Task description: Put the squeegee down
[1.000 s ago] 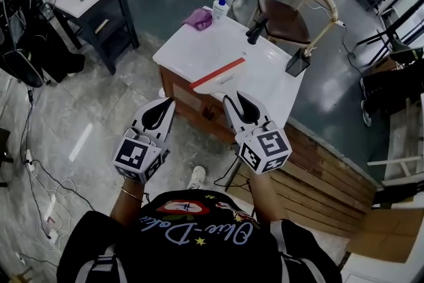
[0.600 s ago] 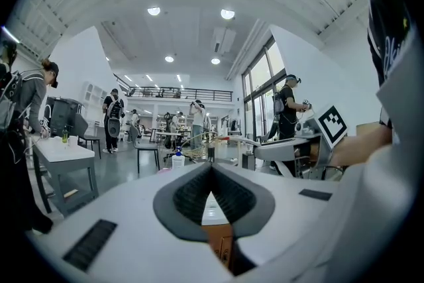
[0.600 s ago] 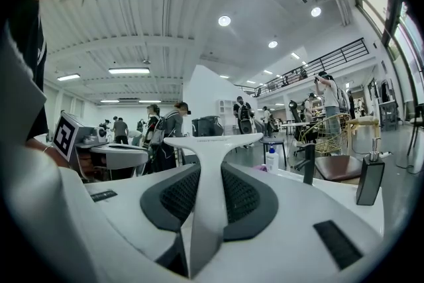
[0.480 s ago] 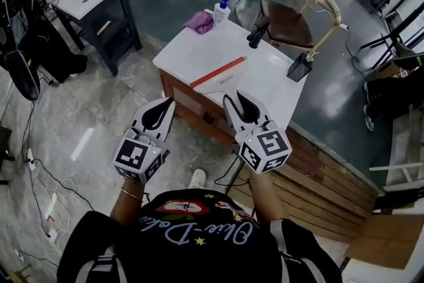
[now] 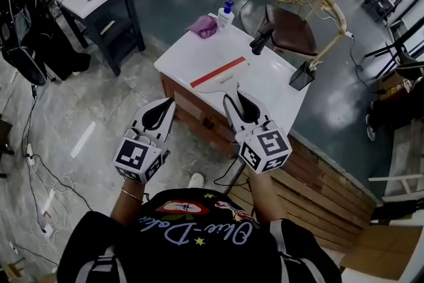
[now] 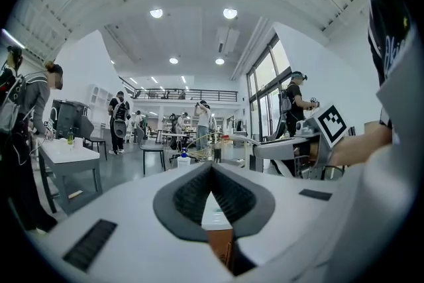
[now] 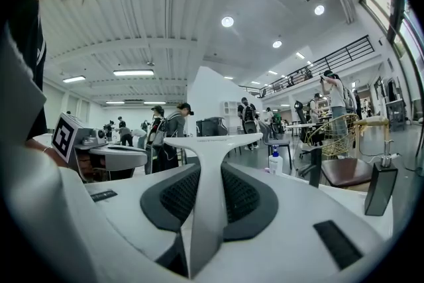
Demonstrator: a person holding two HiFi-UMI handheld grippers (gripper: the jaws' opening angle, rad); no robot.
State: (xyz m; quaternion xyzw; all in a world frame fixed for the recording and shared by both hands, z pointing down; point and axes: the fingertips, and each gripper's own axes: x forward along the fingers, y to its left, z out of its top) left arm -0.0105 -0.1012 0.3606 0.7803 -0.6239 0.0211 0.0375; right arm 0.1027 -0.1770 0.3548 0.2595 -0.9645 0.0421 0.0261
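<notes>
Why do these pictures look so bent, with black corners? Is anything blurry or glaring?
Head view: the wide lens bows the edges of the white table; it is sharp throughout, with a soft sheen on the floor. Left gripper view: a round fisheye picture with black corners, where the ceiling lamps flare white. Right gripper view: the same fisheye; the squeegee between the jaws looms huge and slightly soft.

From where I stand, both forearms reach out side by side from the lower middle of the head view, held level, with a thin bangle on the left wrist [image 5: 131,194]. The left gripper [image 5: 169,103], left of centre, angles up and slightly right, its jaws closed tip to tip on nothing. The right gripper [image 5: 233,97], right of centre, angles slightly left, its pads clamped on the squeegee [image 7: 204,195] by its white handle.
</notes>
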